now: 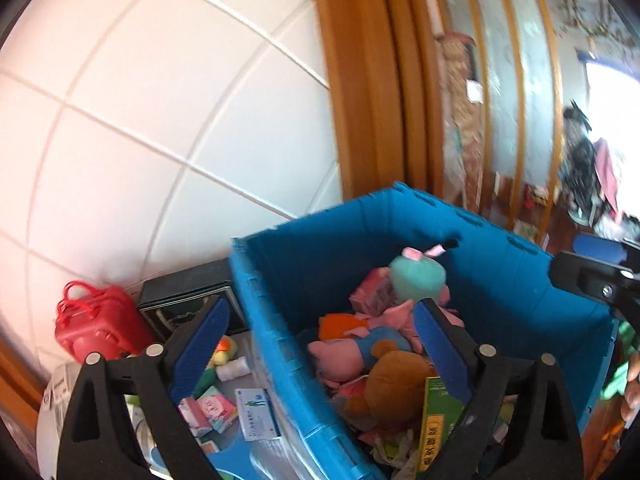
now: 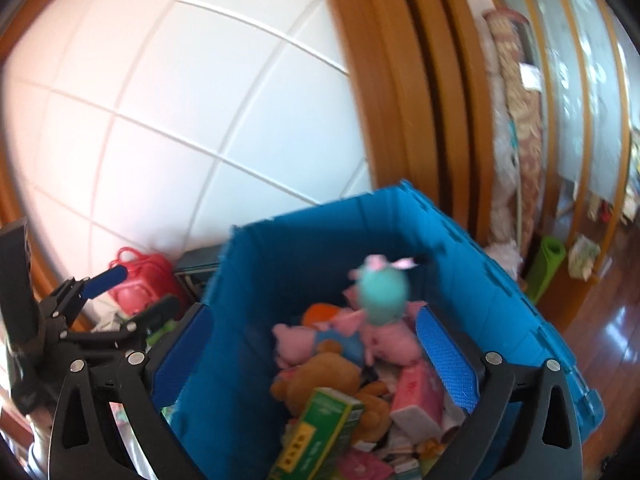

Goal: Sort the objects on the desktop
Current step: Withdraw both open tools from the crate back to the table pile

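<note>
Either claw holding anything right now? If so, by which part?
Nothing held. Left claw and right claw both stand open over the blue plastic crate, with no item touching their pads.

Left tool [image 1: 320, 344], right tool [image 2: 316, 356]: black frames, blue textured pads, silver round screws.

the green box [image 1: 436, 428] in the blue crate [image 1: 280, 320] bears large yellow chinese characters down its side, too blurred to read surely. the small white card [image 1: 256, 408] beside the crate carries fine print, unreadable.
</note>
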`<control>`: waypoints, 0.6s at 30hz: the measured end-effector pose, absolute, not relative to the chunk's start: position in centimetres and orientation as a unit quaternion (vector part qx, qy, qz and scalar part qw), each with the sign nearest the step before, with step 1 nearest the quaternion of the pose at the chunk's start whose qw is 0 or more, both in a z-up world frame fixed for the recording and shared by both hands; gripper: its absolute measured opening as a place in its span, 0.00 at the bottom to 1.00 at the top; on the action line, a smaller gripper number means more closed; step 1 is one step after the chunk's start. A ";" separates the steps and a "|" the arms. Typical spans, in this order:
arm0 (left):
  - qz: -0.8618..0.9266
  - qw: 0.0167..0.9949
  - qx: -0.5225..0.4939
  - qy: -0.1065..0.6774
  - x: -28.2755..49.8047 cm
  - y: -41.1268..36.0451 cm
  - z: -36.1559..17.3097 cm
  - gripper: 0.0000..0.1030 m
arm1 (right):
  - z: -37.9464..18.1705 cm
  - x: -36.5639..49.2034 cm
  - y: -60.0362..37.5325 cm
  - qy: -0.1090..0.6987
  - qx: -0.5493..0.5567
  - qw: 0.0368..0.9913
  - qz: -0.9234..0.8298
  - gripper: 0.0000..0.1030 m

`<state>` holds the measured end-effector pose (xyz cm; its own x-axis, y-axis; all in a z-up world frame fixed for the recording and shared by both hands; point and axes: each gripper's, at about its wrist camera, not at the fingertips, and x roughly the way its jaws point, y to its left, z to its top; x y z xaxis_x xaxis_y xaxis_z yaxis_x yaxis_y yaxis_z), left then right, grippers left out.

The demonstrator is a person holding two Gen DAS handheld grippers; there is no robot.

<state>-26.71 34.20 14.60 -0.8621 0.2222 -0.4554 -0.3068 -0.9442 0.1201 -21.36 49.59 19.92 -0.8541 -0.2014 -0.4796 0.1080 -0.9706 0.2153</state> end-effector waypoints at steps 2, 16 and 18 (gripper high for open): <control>0.968 0.117 -0.206 0.078 -25.3 31.8 14.5 0.96 | 20.4 -20.0 47.6 -0.085 0.241 0.096 -0.962 1.00; 0.973 -0.007 -0.230 0.017 -18.2 14.5 5.0 0.96 | 18.6 -13.5 32.8 -0.041 0.154 0.155 -0.975 1.00; 0.969 -0.026 -0.246 0.016 -17.5 12.2 3.5 0.96 | 17.7 -13.1 30.4 -0.029 0.153 0.167 -0.974 1.00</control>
<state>-17.55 12.21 3.47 -0.8778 -0.0583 -0.4755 0.0422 -0.9981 0.0445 -13.10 30.45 17.73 -0.8972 -0.3340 -0.2889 0.3164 -0.9426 0.1071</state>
